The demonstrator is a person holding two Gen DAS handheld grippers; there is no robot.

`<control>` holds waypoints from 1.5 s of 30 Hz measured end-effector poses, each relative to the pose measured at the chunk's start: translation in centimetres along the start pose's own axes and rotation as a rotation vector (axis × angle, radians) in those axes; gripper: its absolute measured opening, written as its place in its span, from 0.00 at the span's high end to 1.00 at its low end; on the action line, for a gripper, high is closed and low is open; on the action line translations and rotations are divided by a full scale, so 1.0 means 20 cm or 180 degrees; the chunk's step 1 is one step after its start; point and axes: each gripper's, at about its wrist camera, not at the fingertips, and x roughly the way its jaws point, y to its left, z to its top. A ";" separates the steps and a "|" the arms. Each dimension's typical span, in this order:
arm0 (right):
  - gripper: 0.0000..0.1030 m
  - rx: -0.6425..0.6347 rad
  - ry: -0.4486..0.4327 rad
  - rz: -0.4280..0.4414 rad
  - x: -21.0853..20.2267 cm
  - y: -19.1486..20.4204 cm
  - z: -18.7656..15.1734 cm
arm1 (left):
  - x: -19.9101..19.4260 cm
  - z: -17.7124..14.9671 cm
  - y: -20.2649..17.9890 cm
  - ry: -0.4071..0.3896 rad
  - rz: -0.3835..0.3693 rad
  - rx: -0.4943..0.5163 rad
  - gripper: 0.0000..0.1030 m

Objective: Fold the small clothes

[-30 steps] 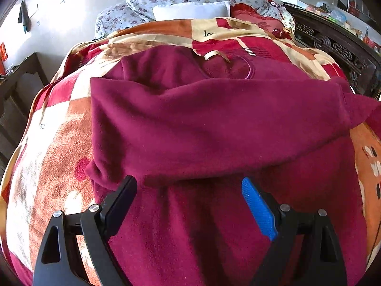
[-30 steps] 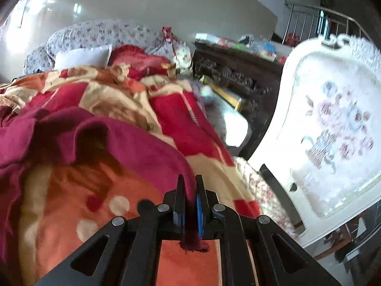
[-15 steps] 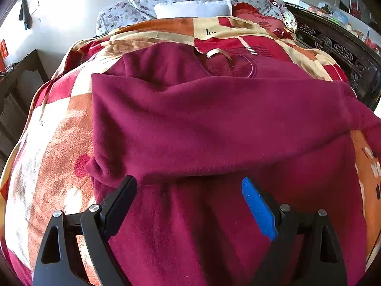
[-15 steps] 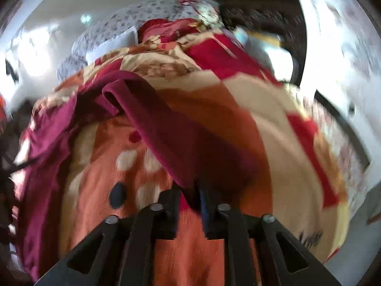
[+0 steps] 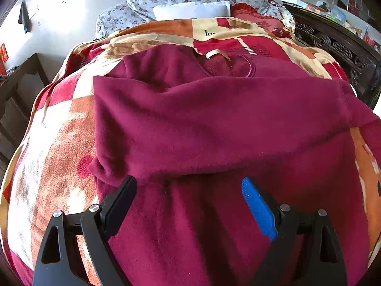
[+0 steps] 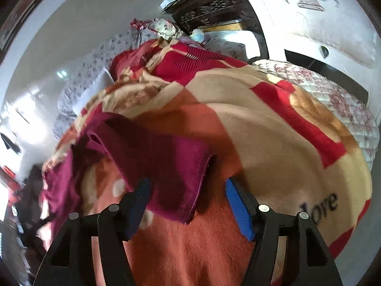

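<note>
Now my right gripper (image 6: 187, 199) has just been opening, its jaws apart around the maroon sleeve (image 6: 171, 166), which lies released on the blanket (image 6: 273, 124). My left gripper (image 5: 189, 199) hovers wide open, empty, above the maroon garment (image 5: 214, 124), ready for a fold.

Garment (image 6: 171, 166) far end blurred, L edge
</note>
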 end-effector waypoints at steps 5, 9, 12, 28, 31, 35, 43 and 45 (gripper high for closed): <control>0.94 0.0042 -0.0072 0.0184 0.06 0.00 0.06 | -0.01 -0.01 -0.01 0.0009 -0.0014 0.0063 0.13; 0.94 0.0094 -0.0643 0.0358 -0.18 0.03 0.29 | -0.05 0.01 0.03 -0.0058 0.0031 0.0080 0.13; 0.94 0.0012 -0.1005 0.0443 -0.42 0.13 0.52 | -0.08 0.04 0.09 -0.0101 0.0011 -0.0016 0.13; 0.94 -0.1735 0.0199 0.1934 -0.23 1.87 0.35 | -0.18 0.13 0.46 -0.0384 0.0037 -0.0414 0.13; 0.94 -0.1917 0.0584 0.2070 0.09 2.17 0.10 | -0.20 0.13 0.56 -0.0414 0.0059 -0.0529 0.13; 0.91 -0.1808 0.1183 0.2276 0.58 2.42 -0.19 | -0.21 0.12 0.71 -0.0412 0.0044 -0.0762 0.13; 0.46 -0.1470 0.1473 0.2284 0.81 2.31 -0.25 | -0.18 0.10 0.74 -0.0421 -0.0070 -0.0784 0.13; 0.38 -0.1430 0.1226 0.2240 0.70 2.18 -0.17 | -0.16 0.10 0.71 -0.0418 -0.0128 -0.0743 0.13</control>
